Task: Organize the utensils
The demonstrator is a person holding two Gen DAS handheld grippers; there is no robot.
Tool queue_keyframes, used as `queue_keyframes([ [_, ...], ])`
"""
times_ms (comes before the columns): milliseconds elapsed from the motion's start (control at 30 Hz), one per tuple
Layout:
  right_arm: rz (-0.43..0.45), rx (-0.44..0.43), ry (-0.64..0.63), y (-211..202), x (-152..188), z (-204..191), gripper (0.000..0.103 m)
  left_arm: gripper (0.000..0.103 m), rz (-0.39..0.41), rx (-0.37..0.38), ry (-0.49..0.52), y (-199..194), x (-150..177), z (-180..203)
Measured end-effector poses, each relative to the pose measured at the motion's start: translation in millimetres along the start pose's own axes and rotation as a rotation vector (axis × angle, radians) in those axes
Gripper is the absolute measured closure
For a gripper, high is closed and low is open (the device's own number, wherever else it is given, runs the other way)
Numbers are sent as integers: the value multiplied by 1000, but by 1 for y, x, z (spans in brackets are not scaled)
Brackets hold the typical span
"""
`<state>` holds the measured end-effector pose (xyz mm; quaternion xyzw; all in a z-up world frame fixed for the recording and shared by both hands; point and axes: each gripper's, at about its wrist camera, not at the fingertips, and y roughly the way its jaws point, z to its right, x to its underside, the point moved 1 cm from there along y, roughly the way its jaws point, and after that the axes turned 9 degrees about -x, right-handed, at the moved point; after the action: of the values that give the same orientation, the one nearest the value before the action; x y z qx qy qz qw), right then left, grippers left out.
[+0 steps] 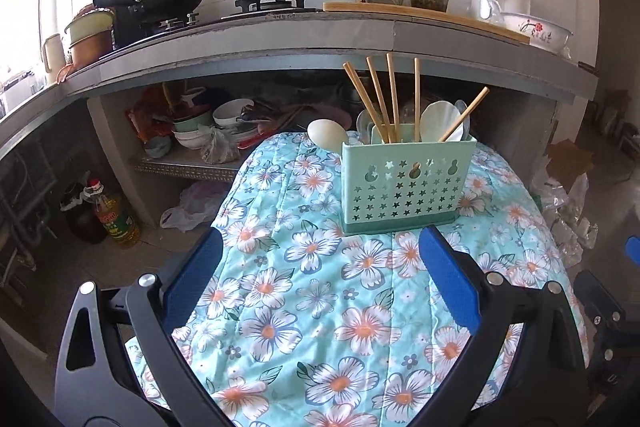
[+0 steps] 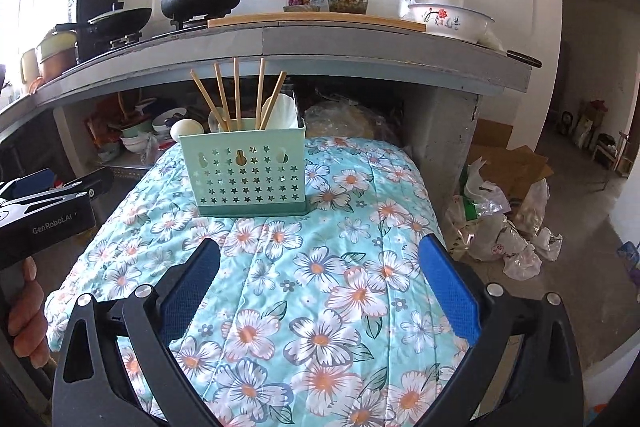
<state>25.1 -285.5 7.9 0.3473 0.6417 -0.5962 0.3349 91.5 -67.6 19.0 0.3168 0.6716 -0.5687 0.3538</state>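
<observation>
1. Left gripper (image 1: 320, 259) first: jaws spread wide, blue pads (image 1: 448, 283) empty, hovering low over the floral cloth (image 1: 304, 307) with the holder dead ahead.
2. Far left beyond the table, a shelf of stacked bowls (image 1: 228, 115) sits under the counter, out of play.
3. Moving right, a white spoon (image 1: 328, 134) lies just behind the holder's left corner, apparently the 1 utensil not yet put away.
4. Centre stage, the mint green utensil holder (image 1: 406, 183) stands upright on the cloth, so everything drops in handle-down.
5. Inside it, 5 wooden chopsticks (image 1: 394, 99) lean fanned out beside white spoons (image 1: 438, 119), resting on the rim.
6. Right gripper (image 2: 320, 259): also gaping, nothing between its pads, held back near the table's front edge.
7. Judgement: sorting looks nearly finished; the stray spoon seems the next pick.
</observation>
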Motion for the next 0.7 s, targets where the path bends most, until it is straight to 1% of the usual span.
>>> queue_keyframes([
  [233,3,-2,4,0,-5,-4,6,8,26,3,9,-3,-4,2],
  [500,-19,-2,17,4,-6,-4,6,8,22,-1,17,-1,-4,1],
  [700,-17,4,25,3,-7,-2,6,8,17,-7,20,1,-4,0],
])
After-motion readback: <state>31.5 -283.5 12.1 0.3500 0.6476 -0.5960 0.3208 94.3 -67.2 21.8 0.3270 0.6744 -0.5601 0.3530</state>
